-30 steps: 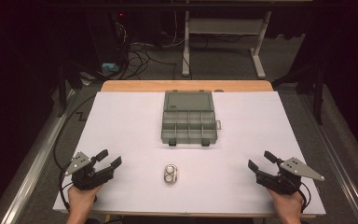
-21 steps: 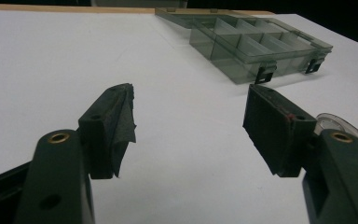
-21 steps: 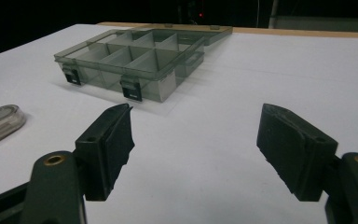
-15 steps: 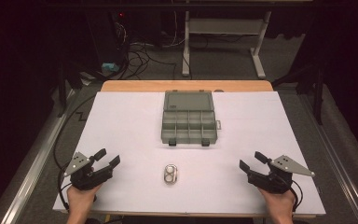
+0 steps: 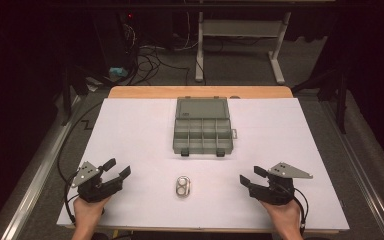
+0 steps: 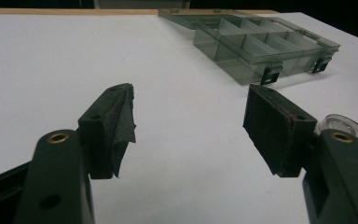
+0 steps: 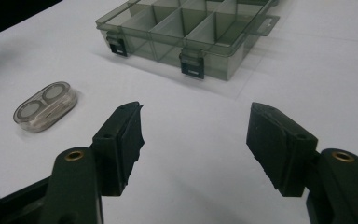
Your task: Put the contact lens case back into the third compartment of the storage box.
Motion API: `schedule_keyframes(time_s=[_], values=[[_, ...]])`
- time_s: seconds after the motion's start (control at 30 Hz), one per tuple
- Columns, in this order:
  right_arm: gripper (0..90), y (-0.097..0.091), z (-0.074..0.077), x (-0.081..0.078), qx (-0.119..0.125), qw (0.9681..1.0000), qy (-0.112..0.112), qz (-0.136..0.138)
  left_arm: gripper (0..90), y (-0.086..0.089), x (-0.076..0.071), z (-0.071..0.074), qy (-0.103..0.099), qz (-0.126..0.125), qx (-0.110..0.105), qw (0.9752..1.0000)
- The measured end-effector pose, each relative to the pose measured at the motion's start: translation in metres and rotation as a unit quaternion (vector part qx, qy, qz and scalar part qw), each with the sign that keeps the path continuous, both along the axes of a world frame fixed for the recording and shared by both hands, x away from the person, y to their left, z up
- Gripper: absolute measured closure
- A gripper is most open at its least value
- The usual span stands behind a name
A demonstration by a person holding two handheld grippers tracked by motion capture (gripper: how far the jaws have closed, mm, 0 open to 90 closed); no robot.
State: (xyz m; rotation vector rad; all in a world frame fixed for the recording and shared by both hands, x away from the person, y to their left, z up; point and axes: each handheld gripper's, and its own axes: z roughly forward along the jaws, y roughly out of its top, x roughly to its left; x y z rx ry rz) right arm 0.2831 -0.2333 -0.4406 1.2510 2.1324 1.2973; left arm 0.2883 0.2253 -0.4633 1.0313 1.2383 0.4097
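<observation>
Tongs, left (image 5: 121,169) and right (image 5: 246,176), gape empty; right tongs closing; small case (image 6: 349,127) half hidden.

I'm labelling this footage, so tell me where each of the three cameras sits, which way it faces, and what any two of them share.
High view: fixed above the person's side of the white table, looking forward and down; both hands with the left gripper and right gripper enter from below.
Left gripper view: rides the left gripper, looking along its open jaws toward the compartment box.
Right gripper view: rides the right gripper; its jaws, just closing a little, hold nothing, and it faces the small clear case.
Shared: all show box and case.
</observation>
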Motion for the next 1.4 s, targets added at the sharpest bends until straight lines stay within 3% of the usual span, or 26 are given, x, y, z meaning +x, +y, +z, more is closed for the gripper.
schedule_keyframes(time_s=[0.27, 0.8, 1.2, 1.4], values=[[44.4, 0.012, -0.001, 0.005, -0.004, 0.9994, 0.031, 0.016, 34.2, 0.003, 0.000, -0.001, 0.004, 0.003, -0.006, 1.0000], [45.6, 0.049, 0.002, 0.013, -0.026, 0.9962, 0.056, 0.062, 34.2, -0.001, -0.001, -0.002, 0.001, 0.002, 0.010, 0.9999], [45.6, 0.084, 0.001, 0.019, -0.047, 0.9903, 0.088, 0.096, 34.2, -0.001, -0.002, -0.002, 0.000, -0.001, 0.016, 0.9999], [45.5, 0.107, 0.002, 0.023, -0.071, 0.9840, 0.109, 0.122, 34.1, -0.002, -0.001, -0.003, 0.001, -0.002, 0.020, 0.9998]])
